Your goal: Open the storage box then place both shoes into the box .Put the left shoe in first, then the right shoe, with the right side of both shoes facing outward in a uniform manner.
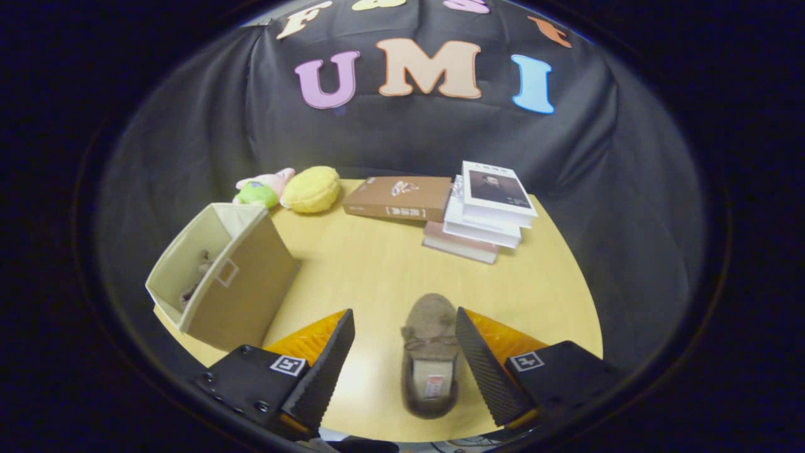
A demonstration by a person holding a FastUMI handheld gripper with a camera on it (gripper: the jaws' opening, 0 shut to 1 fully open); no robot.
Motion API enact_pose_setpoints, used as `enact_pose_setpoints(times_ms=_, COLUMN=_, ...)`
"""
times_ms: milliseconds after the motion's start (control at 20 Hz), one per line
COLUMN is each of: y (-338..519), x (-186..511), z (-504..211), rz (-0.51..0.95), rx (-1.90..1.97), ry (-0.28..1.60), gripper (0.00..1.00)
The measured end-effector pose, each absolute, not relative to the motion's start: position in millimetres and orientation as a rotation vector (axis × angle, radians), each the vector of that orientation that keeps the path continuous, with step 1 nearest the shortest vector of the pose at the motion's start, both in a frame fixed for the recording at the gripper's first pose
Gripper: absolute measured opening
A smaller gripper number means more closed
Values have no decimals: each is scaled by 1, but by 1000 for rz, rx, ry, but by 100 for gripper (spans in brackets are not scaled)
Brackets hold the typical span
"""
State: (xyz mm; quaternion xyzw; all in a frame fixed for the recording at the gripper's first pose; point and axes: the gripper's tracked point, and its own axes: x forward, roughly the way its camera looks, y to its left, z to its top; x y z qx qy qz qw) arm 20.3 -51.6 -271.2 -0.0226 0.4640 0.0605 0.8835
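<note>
I have the gripper [405, 352] spread wide, its fingers holding nothing, straddling the brown fuzzy slipper-style shoe [429, 355] that lies flat on the pale wooden table [377, 264], toe pointing away from me. The beige fabric storage box [220, 277] sits well to the left of that shoe, tipped with its mouth open; something brownish lies inside, likely the first shoe. So I judge this the second pick: I need to lower, clamp across the shoe's sides, then carry it leftward into the box.
</note>
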Motion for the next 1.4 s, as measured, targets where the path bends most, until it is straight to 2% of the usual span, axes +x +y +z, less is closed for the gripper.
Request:
enact_pose_setpoints(times_ms=500, y=-104, x=-11, z=-345, rz=136, rx=-121, ry=1130, gripper=100)
enact_pose_setpoints(times_ms=800, y=-104, x=-20, z=-386, rz=174, rx=-116, ry=1221, gripper=85)
enact_pose_setpoints(times_ms=1200, y=-110, x=-37, z=-392, rz=196, rx=-100, ry=1280, gripper=77)
enact_pose_setpoints(times_ms=1400, y=-109, x=-39, z=-391, rz=179, rx=-50, ry=1296, gripper=52)
